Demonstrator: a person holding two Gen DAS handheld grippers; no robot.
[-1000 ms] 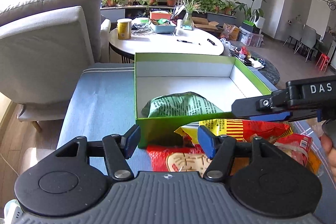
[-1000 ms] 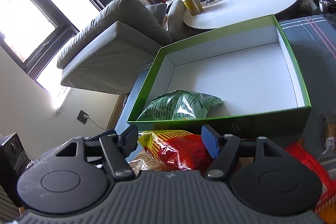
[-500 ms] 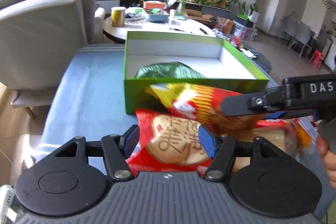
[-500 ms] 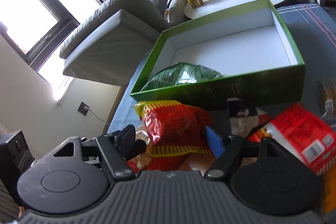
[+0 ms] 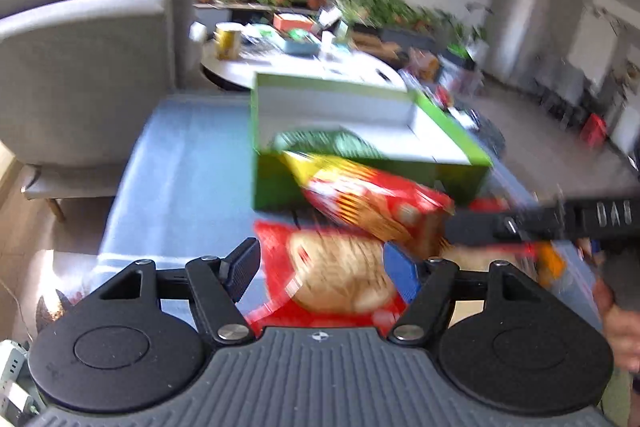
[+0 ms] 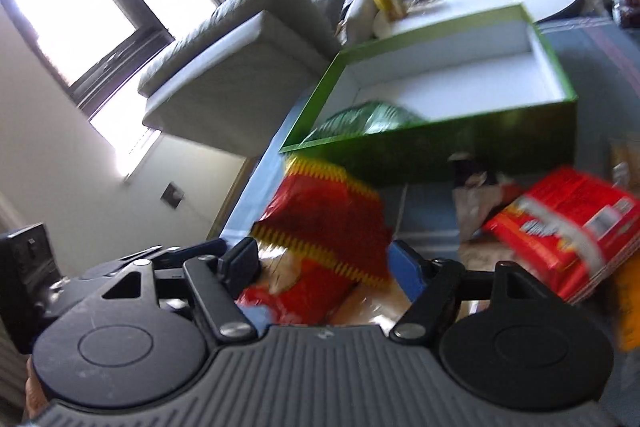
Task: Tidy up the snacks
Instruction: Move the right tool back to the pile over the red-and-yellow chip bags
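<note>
Both grippers have drawn back from the green box [image 5: 272, 187], which now sits farther off at 12 o'clock in each wrist view, and the striped chip bag [image 5: 360, 195] has come back with them. The left gripper [image 5: 322, 267] has just been opening. Its jaws stand moderately wide over the red cracker bag [image 5: 332, 275], which lies flat on the blue cloth [image 5: 180, 167] below them with neither pad pressing on it.

The right gripper [image 6: 322, 267] has its jaws very wide, and the chip bag fills the gap between them. Motion blur hides whether the pads actually pinch it, so I cannot tell. The bag tilts with its yellow corner up toward the box's near wall, which looks like a carry toward the box rather than a bag at rest.

One green snack bag [image 5: 320, 143] already lies inside, in the near-left corner of the white floor. The rest of the floor is bare, so there is plenty of room from the middle out to 1 o'clock.

The edge to mind is the near wall, since the chip bag must clear that rim before it goes in. More snacks lie loose on the cloth, among them a red packet [image 6: 568, 223] at 2 o'clock from the right gripper, well apart from the box. A grey sofa [image 5: 80, 67] stands at 10 o'clock, clear of the working path. The two grippers are close together, the right one's arm crossing at 3 o'clock in the left view.
</note>
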